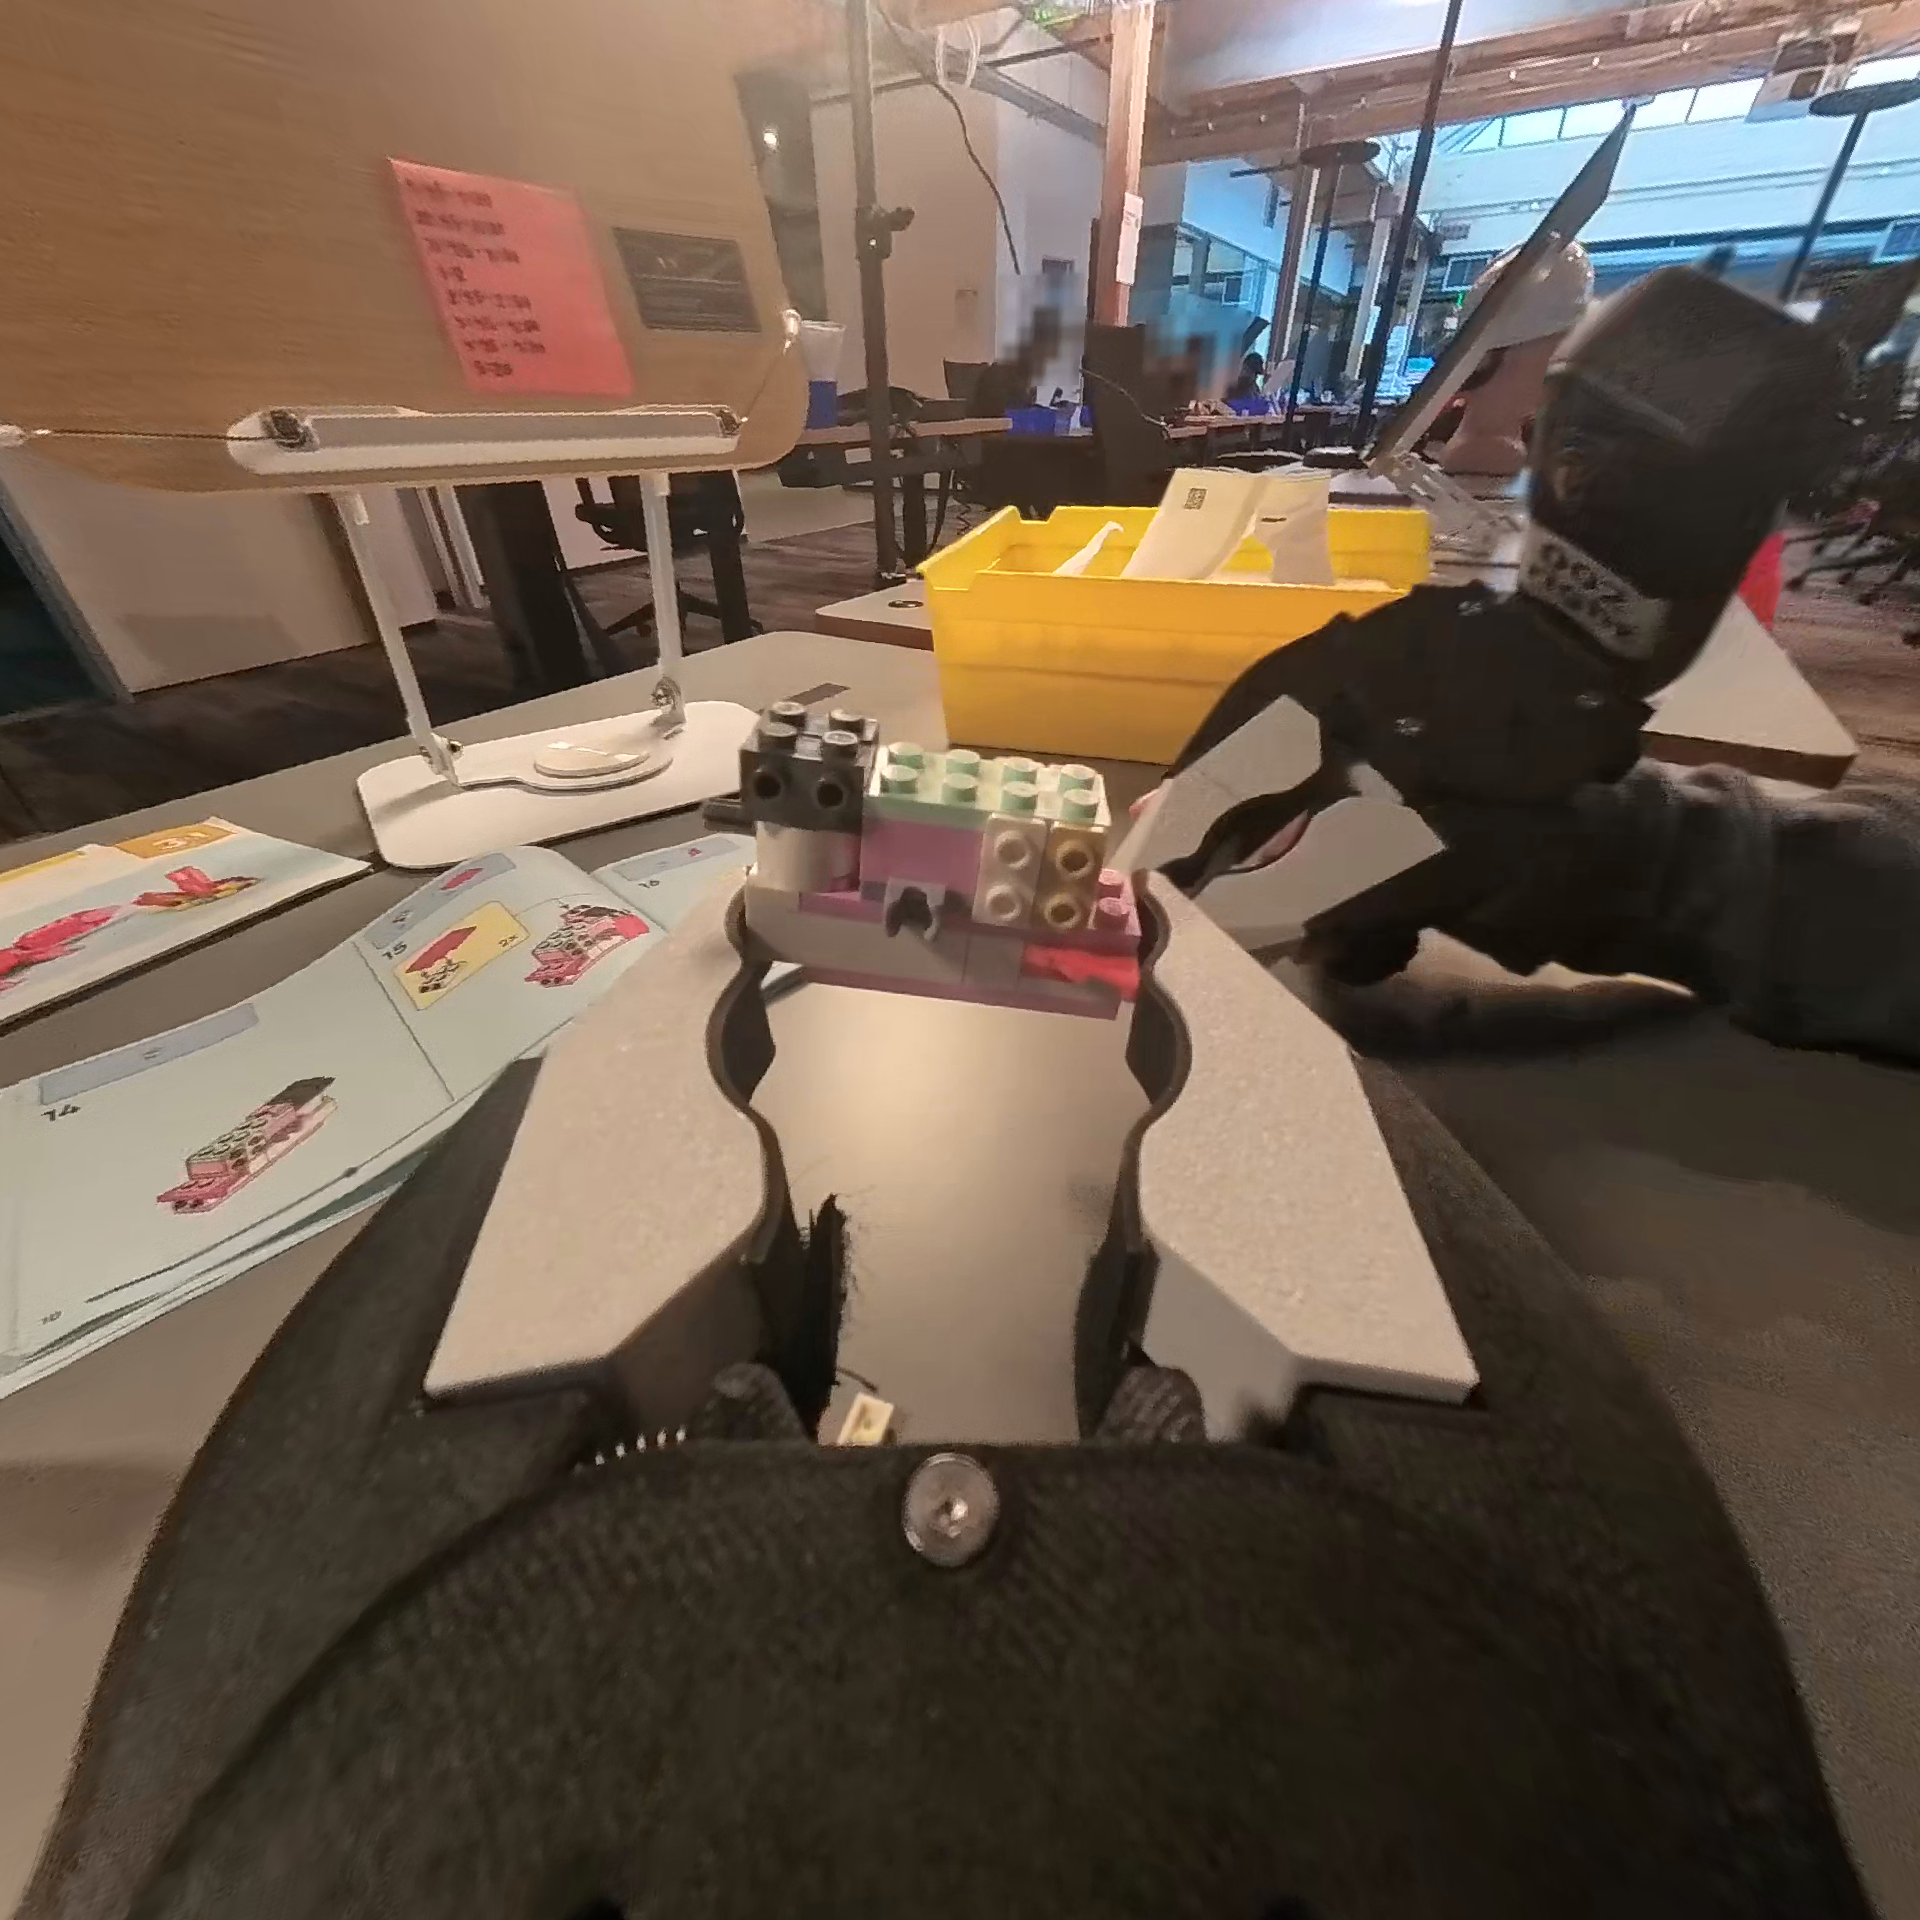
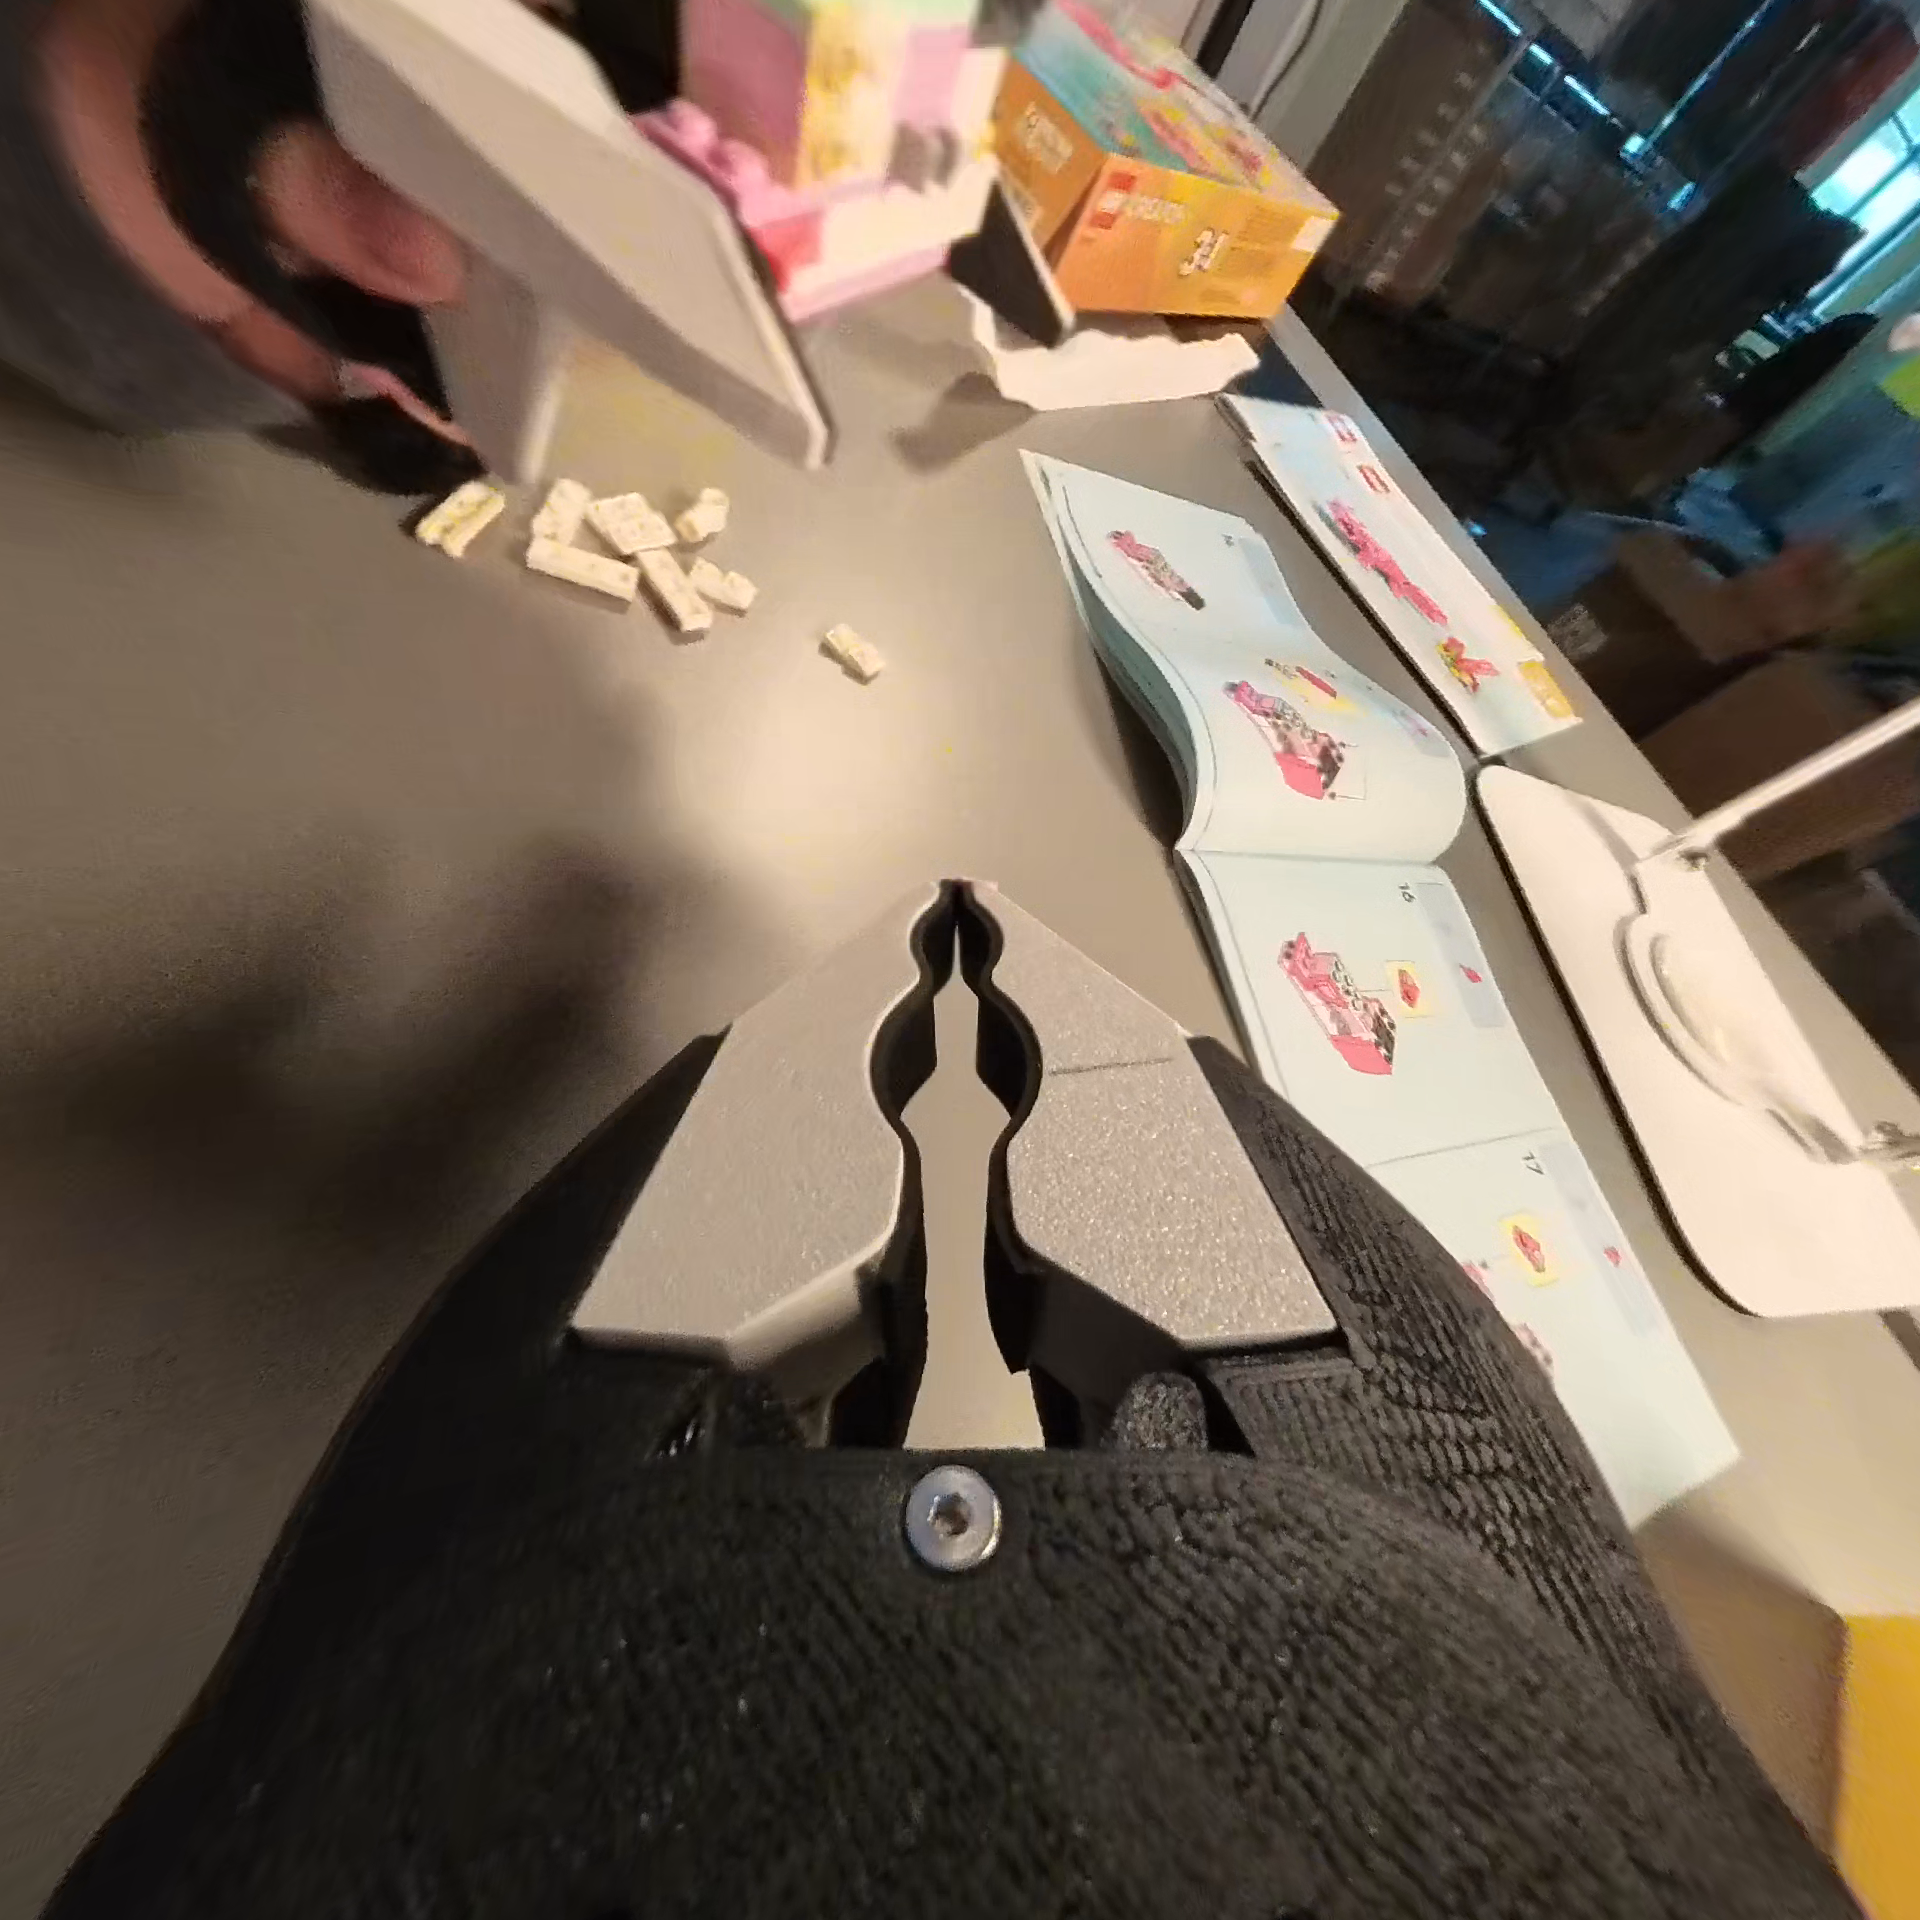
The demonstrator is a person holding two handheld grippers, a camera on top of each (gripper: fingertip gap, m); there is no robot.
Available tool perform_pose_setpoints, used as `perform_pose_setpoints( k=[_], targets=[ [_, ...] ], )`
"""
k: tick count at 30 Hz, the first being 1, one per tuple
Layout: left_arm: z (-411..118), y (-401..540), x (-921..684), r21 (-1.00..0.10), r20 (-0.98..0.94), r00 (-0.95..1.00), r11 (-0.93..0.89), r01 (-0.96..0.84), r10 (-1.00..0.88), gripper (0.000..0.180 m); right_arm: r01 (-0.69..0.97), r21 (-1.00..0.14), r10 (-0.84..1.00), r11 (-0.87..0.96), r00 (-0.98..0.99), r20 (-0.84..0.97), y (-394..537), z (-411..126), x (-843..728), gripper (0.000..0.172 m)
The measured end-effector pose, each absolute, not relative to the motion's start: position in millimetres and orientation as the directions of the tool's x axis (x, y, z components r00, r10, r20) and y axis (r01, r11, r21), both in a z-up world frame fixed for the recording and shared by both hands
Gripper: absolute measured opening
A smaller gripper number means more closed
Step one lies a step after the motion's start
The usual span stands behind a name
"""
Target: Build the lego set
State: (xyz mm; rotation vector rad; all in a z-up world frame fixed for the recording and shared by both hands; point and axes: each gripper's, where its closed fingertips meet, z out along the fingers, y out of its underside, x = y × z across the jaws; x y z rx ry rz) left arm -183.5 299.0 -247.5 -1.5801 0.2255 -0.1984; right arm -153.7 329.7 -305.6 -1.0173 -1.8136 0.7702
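My left gripper (image 1: 945, 935) is shut on a brick model (image 1: 935, 862) with a black block, a mint plate, purple and grey layers and a red piece. Both fingertips press its ends and hold it just above the grey table (image 1: 1558, 1299). My right gripper (image 2: 956, 888) is shut, its tips together over bare table. In the left wrist view its tips (image 1: 1143, 831) are close to the model's right end. In the right wrist view the left gripper's finger (image 2: 582, 208) and the model (image 2: 810, 125) show blurred at the top, with a hand (image 2: 343, 239) behind.
Several loose white bricks (image 2: 623, 551) lie on the table. An open instruction booklet (image 2: 1299, 727) and a second leaflet (image 2: 1434, 582) lie beside a white stand base (image 1: 540, 779). A yellow bin (image 1: 1091, 644) is behind the model. An orange box (image 2: 1164, 208) is at the far edge. Some 8 cm of space lies between my two pairs of fingers.
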Motion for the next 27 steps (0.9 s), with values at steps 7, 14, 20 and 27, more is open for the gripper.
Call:
perform_pose_setpoints(
  k=[7,14,20,27],
  targets=[
    [-248,303,-187,-1.000,0.008,0.966,-0.016,0.003,-0.259,0.068,0.428,-0.750,0.850,0.505,-0.396,0.347,329,-338,-149,0.000],
    [-246,311,-176,-1.000,0.018,0.955,-0.009,0.016,-0.296,0.068,0.560,-0.798,0.883,0.224,-0.462,-0.076,309,-340,-136,0.000],
    [-245,309,-169,-1.000,-0.001,0.949,-0.007,-0.003,-0.314,0.068,0.776,-0.579,0.635,-0.249,-0.321,-0.703,290,-326,-121,0.000],
    [-249,309,-163,-0.998,-0.046,0.945,-0.016,-0.054,-0.323,0.068,0.806,-0.500,0.764,-0.317,-0.095,-0.638,325,-344,-120,0.000]
  ],
)
